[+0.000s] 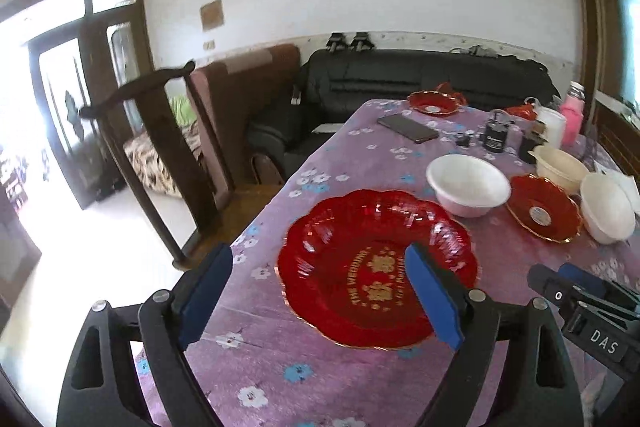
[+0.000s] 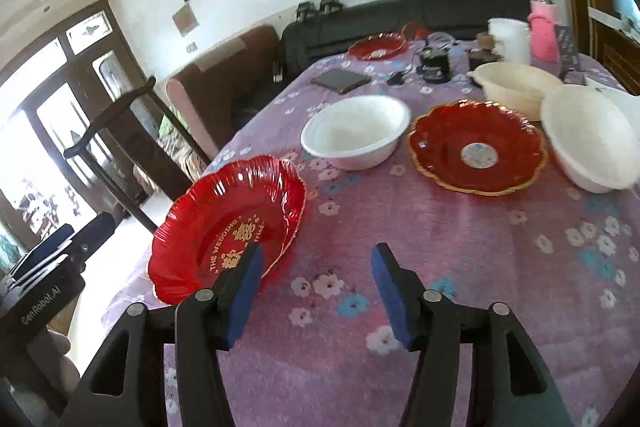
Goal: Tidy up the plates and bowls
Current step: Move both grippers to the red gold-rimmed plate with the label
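The left gripper (image 1: 320, 291) stands with its blue pads spread wide, nothing between them, low in its frame above the big red plate (image 1: 376, 267), which lies flat on the purple flowered cloth (image 1: 320, 379), apparently just set there as the base for a stack. The right gripper (image 2: 316, 291) is likewise parted and empty, over bare cloth at bottom centre. Beyond, toward upper right, wait a white bowl (image 2: 356, 131), a gold-rimmed red plate (image 2: 476, 147) and two more bowls (image 2: 588, 139), loose and unsorted.
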### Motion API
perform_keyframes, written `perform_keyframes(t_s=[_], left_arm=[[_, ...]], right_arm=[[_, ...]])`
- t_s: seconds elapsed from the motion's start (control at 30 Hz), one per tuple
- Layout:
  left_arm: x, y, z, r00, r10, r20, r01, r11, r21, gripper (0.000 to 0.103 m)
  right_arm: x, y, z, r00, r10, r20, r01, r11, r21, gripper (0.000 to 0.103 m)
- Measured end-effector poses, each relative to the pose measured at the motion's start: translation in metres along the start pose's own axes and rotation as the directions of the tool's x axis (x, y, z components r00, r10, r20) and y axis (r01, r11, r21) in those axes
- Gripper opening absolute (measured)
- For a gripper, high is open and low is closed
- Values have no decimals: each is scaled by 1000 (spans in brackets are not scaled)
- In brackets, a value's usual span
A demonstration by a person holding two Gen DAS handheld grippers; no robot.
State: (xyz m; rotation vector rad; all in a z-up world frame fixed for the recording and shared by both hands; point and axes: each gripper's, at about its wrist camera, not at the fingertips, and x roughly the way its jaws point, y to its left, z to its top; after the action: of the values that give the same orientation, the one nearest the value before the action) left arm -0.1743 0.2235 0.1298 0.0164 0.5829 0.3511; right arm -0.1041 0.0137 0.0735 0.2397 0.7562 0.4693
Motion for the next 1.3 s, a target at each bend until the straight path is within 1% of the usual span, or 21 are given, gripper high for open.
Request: perform_keyframes(t_s=[0.13, 0.23, 0.3, 0.4, 0.63, 1.07, 1.1, 1.2, 1.27, 1.3], left_arm=[[-16, -20, -1, 1000, -9, 25, 7, 999, 46, 88], [-28, -34, -2, 999, -16, 49, 12, 997, 77, 89], [-33, -41, -3, 998, -15, 61, 10, 996, 94, 93], [-40, -50, -7, 997, -21, 74, 12, 993, 121, 93], [-43, -66, -8, 997, -25, 79, 12, 987, 162, 93], [-30, -75, -8, 998, -40, 52, 30, 984, 177, 93], [-28, -76, -8, 998, -45, 47, 36, 983, 179, 93], [-21, -75, -3, 996, -92, 14, 88, 980, 180, 93], [-14, -72, 5, 988, -150, -21, 152, 975, 162, 93], [-11, -70, 9, 982, -184, -42, 188, 971, 148, 93]], right_arm=[[-24, -9, -6, 998, -9, 62, 7, 1000, 25, 70], [-41, -14, -9, 994, -29, 105, 27, 999, 23, 73], [-50, -17, -10, 990, -44, 134, 42, 999, 18, 75], [-57, -22, -11, 986, -58, 156, 56, 998, 19, 79], [-54, -39, -12, 989, -57, 138, 49, 997, 64, 80], [-44, -54, -12, 991, -74, 112, 64, 994, 92, 80], [-42, -55, -12, 991, -78, 109, 68, 993, 94, 80], [-40, -62, -9, 990, -98, 104, 88, 991, 97, 80], [-40, -70, -5, 988, -120, 95, 110, 988, 105, 80], [-39, -76, -3, 987, -138, 86, 128, 986, 111, 80]])
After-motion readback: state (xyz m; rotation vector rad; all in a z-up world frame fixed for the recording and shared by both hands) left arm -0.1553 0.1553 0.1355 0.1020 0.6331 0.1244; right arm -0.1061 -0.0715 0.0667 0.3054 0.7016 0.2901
